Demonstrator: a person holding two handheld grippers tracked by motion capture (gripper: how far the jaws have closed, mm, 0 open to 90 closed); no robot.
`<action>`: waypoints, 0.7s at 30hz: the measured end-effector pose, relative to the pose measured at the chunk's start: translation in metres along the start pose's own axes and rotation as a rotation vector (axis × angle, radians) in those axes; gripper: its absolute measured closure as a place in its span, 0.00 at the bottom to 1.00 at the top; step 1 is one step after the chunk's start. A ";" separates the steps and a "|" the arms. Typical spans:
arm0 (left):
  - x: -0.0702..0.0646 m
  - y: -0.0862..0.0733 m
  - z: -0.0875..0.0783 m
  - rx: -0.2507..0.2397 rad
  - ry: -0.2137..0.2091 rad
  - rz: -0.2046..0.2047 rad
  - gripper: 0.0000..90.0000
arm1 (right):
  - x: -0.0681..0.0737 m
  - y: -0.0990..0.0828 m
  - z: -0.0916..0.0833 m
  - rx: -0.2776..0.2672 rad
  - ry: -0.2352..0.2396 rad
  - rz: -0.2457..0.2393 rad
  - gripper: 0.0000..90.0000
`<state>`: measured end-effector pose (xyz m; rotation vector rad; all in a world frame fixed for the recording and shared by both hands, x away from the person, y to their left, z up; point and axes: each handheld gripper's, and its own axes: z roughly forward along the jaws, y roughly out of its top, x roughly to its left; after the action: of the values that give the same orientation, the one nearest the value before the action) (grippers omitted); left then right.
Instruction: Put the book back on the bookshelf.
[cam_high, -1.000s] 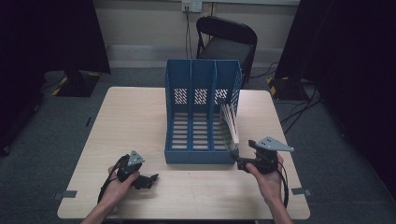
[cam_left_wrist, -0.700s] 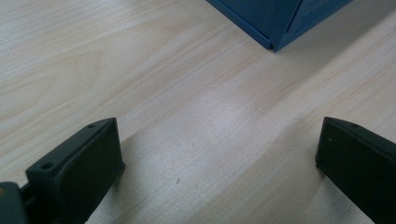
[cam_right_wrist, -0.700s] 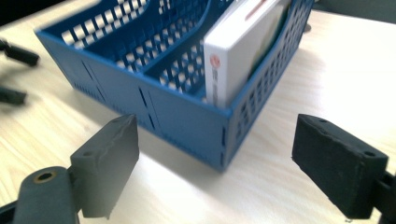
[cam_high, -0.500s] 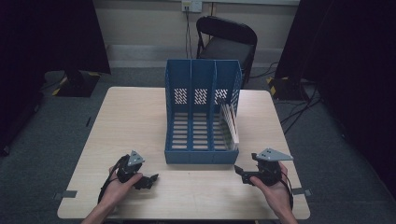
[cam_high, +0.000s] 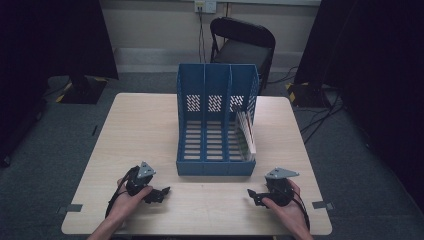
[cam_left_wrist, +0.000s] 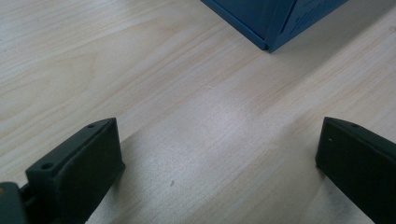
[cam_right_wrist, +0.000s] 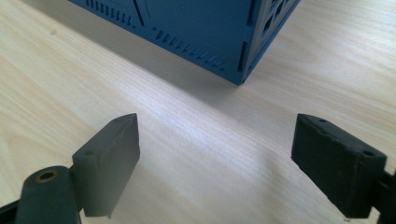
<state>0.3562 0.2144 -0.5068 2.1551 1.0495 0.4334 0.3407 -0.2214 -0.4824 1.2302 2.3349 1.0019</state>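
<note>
The blue file rack (cam_high: 216, 125) stands upright in the middle of the worktop (cam_high: 140, 125), nearer to the far edge, with its open front toward the near edge. It has three compartments; a few thin papers (cam_high: 246, 131) lean in the right one, the other two are empty. The left gripper (cam_high: 161, 193) rests near the near-left corner, its jaws wide apart with nothing between them. The right gripper (cam_high: 252, 195) sits near the near-right corner, jaws also wide apart and empty. I judge the rack to be light, stiff plastic with smooth walls, so it may slip or tip. A good hold would be on a thin side wall or a divider. The papers are soft and should be pinched at the top edge.
</note>
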 end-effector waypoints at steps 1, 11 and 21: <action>0.000 0.000 0.000 0.001 0.002 0.002 0.00 | 0.000 0.000 0.002 0.005 0.000 0.001 0.16; -0.001 0.003 0.003 -0.001 -0.001 -0.001 0.00 | 0.003 -0.002 0.021 0.047 -0.070 0.011 0.14; -0.001 0.003 0.003 -0.002 -0.001 0.002 0.00 | 0.003 -0.007 0.027 -0.031 -0.072 -0.002 0.11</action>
<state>0.3593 0.2109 -0.5069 2.1544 1.0462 0.4334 0.3494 -0.2101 -0.5064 1.2314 2.2575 0.9732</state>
